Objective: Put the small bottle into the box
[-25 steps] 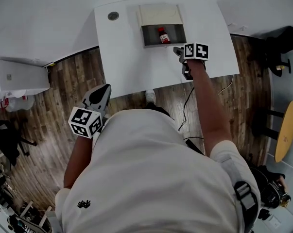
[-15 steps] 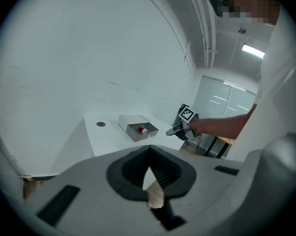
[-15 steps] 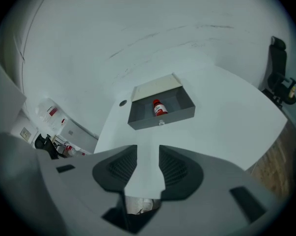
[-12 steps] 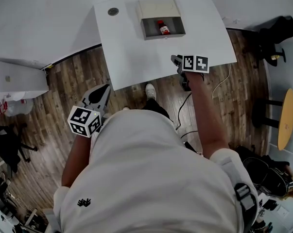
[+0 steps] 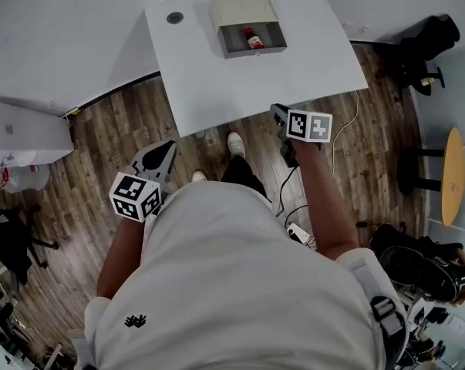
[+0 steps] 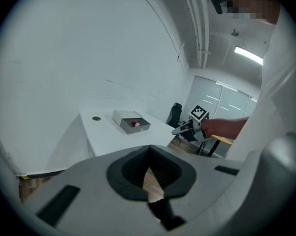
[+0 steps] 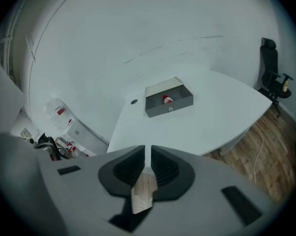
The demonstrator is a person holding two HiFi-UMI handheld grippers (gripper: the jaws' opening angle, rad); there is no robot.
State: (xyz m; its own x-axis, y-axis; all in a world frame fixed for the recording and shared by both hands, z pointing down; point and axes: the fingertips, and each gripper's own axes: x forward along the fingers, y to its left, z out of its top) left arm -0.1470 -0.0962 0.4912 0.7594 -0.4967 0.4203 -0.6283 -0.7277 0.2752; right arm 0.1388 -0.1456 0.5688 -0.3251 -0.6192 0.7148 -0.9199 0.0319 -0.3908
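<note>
The small bottle (image 5: pixel 249 38) already lies in the box (image 5: pixel 272 38) on the desk (image 5: pixel 217 83), well ahead of both tongs. The task looks done. The right tongs (image 5: pixel 277 114) are closing on nothing; the left tongs (image 5: pixel 166 146) are pressed together, empty. Next, probably, just rest.

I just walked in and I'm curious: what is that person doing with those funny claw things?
A person is holding a claw in each hand near a white table. The small bottle already lies inside the grey box on the table. The right claw is by the table's front edge with its jaws closing on nothing. The left claw is shut and empty, down by the person's side over the wooden floor.
</note>
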